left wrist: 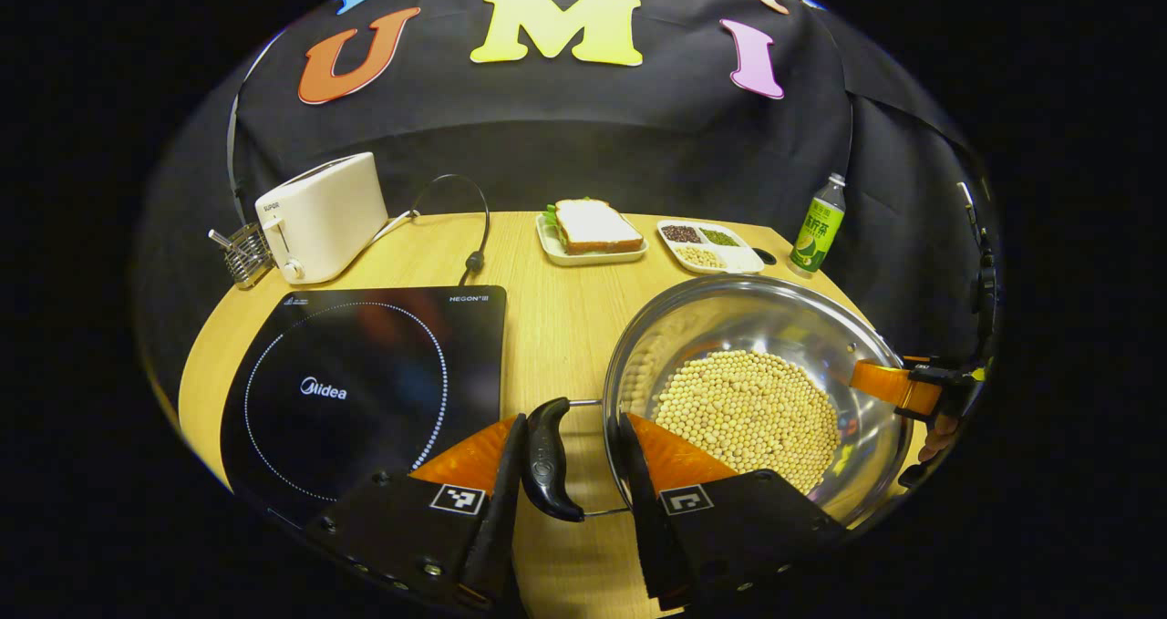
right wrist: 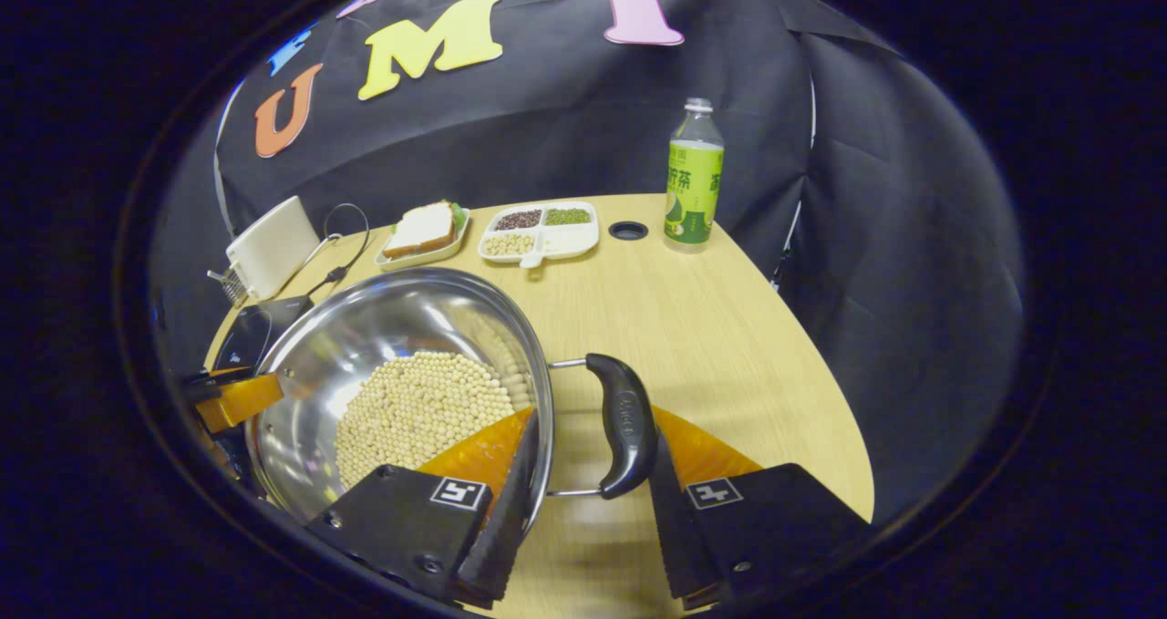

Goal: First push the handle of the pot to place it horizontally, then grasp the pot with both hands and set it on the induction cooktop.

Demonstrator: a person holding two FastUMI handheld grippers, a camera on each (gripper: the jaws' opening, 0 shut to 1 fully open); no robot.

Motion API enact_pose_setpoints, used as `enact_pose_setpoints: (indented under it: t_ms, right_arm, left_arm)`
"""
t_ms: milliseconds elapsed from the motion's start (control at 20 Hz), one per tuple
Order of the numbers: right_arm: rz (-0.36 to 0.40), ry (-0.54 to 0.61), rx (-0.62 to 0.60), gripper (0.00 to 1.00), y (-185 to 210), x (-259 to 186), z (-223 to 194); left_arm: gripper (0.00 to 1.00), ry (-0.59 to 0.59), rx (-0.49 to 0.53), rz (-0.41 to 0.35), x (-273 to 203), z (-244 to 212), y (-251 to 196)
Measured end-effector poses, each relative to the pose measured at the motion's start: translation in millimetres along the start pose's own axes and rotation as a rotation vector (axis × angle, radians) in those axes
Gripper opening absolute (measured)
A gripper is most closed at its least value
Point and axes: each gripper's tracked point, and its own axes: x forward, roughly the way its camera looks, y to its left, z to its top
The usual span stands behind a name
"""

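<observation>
In the left gripper view, the left gripper (left wrist: 570,473) has its two fingers spread wide around the pot's near black handle (left wrist: 547,459). The left finger lies against the handle's outer side, while the right finger sits over the rim of the pot, with a gap between it and the handle. The handle lies level, held on two wire arms. The steel pot (left wrist: 757,391) rests on the wooden table (left wrist: 556,327), just right of the black induction cooktop (left wrist: 365,386) and not on it. A layer of soybeans (left wrist: 748,414) covers its bottom. At the pot's far rim the other gripper shows as an orange finger tip and black body, with part of a hand behind it.

In the right gripper view, the right gripper (right wrist: 588,487) is likewise wide open, straddling the other black handle (right wrist: 624,423). Its left finger reaches inside the pot's rim and its right finger lies just beside the handle on the table side; whether either one presses I cannot tell.

Farther back on the table stand a white toaster (left wrist: 319,218) with a small wire rack (left wrist: 244,252) beside it, a sandwich on a tray (left wrist: 593,229), a divided dish of grains (left wrist: 709,245) and a green tea bottle (right wrist: 693,181).
</observation>
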Motion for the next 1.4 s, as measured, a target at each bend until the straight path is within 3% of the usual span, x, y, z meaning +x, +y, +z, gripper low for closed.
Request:
enact_pose_setpoints:
  t_ms: [350, 600, 950, 1400]
  right_arm:
    - [-0.022, -0.058, 0.019, 0.65, -1.5, -60.5, 2.0]
    - [-0.006, -0.106, -0.004, 0.65, 28.0, -104.5, 17.5]
    - [0.035, -0.167, -0.05, 0.65, 106.3, -139.8, 41.8]
    - [0.151, -0.16, -0.117, 0.65, 245.5, -115.8, 61.8]
  left_arm:
    - [0.54, -0.067, 0.008, -0.025, -45.8, 11.7, -6.3]
    - [0.55, -0.14, 0.007, -0.004, -93.7, 30.3, 14.0]
    - [0.54, -0.224, -0.031, 0.034, -137.6, 48.7, 78.4]
    - [0.54, -0.269, -0.086, 0.168, -164.7, 65.1, 201.8]
